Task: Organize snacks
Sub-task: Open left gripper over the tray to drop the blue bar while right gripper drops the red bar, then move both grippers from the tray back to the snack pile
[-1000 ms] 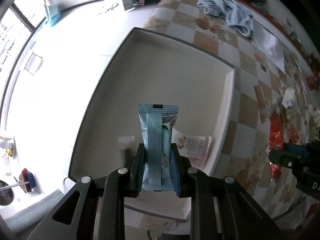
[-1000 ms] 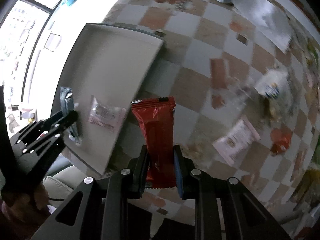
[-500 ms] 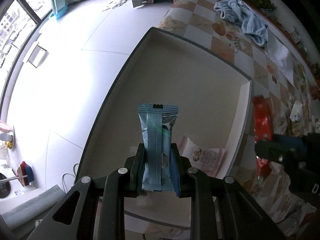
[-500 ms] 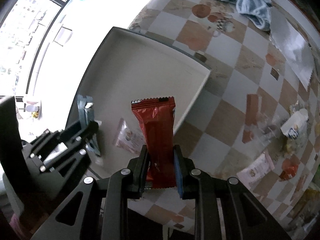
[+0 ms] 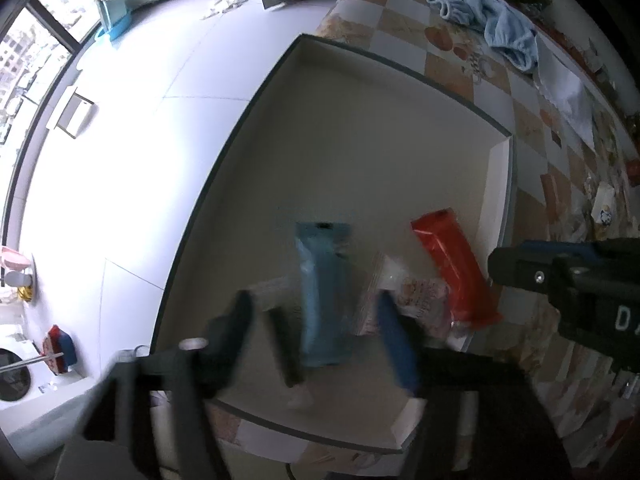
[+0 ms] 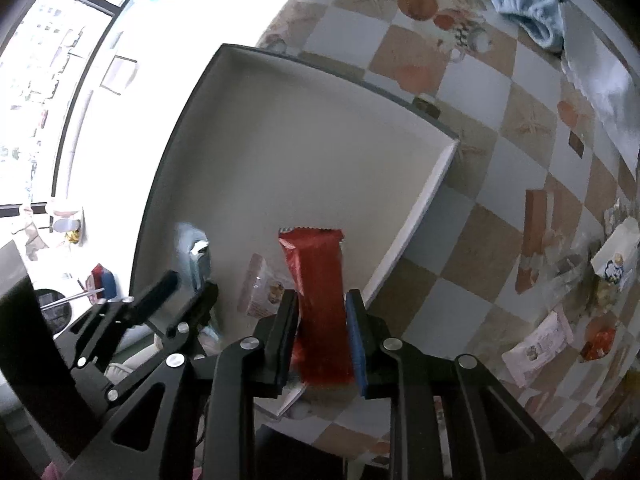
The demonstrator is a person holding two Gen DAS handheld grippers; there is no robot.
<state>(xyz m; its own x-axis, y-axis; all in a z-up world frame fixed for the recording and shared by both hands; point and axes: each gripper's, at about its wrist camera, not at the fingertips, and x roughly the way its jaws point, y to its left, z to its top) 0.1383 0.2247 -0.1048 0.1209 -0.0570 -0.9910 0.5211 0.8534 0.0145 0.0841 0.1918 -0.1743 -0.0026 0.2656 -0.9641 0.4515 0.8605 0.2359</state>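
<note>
A shallow white tray with a dark rim (image 5: 400, 66) (image 6: 320, 76) lies on the checkered tablecloth. My left gripper (image 5: 320, 332) is open and blurred; the blue snack packet (image 5: 323, 288) sits loose between its spread fingers, over the tray floor. It shows blurred in the right wrist view (image 6: 194, 256). My right gripper (image 6: 322, 312) has its jaws slightly apart around the red snack packet (image 6: 316, 280), which lies in the tray near its right wall (image 5: 452, 264). A pink-white snack packet (image 5: 404, 300) (image 6: 260, 292) lies in the tray between the two.
Several loose snack packets (image 6: 540, 344) lie on the tablecloth to the right. A light blue towel (image 5: 488, 26) lies at the far end. A white snack packet (image 6: 616, 256) sits at the right edge. The tray's left side overhangs the white floor (image 5: 120, 160).
My left gripper opened and let go of the blue packet. My right gripper carried the red packet over the tray's right wall into the tray and loosened its jaws.
</note>
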